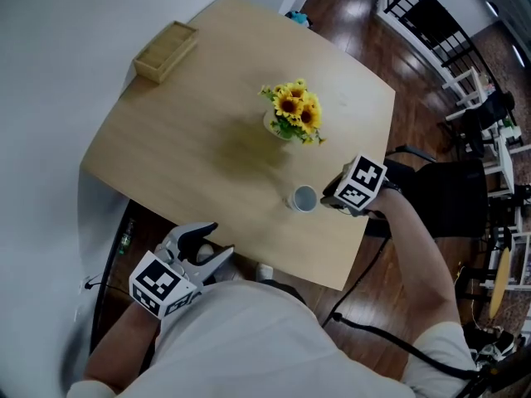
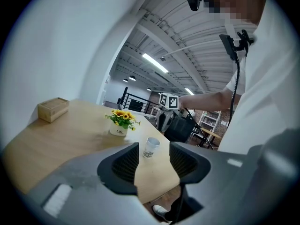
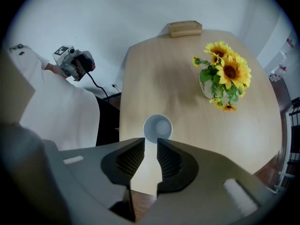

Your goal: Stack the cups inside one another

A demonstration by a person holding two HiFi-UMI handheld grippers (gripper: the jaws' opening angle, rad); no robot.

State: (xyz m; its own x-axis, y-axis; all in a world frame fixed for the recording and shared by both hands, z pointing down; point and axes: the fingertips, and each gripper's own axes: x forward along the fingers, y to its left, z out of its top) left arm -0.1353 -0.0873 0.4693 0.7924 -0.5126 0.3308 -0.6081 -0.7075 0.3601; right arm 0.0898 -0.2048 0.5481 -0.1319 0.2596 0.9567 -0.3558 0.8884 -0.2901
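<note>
A single white paper cup (image 1: 304,198) stands upright near the front right of the wooden table (image 1: 207,148); I see no other separate cup. My right gripper (image 1: 329,198) is just to its right and points steeply down. In the right gripper view the cup's open mouth (image 3: 157,127) lies just beyond the gripper (image 3: 150,144), whose jaws stand a narrow gap apart with only tabletop between them. My left gripper (image 1: 211,243) hovers off the table's near edge, open and empty. In the left gripper view the cup (image 2: 151,147) shows far off beyond the gripper (image 2: 153,150).
A vase of sunflowers (image 1: 292,114) stands mid-table behind the cup. A small wooden box (image 1: 166,50) sits at the far left corner. A black chair (image 1: 448,193) is beside the table's right edge. The white wall runs along the left.
</note>
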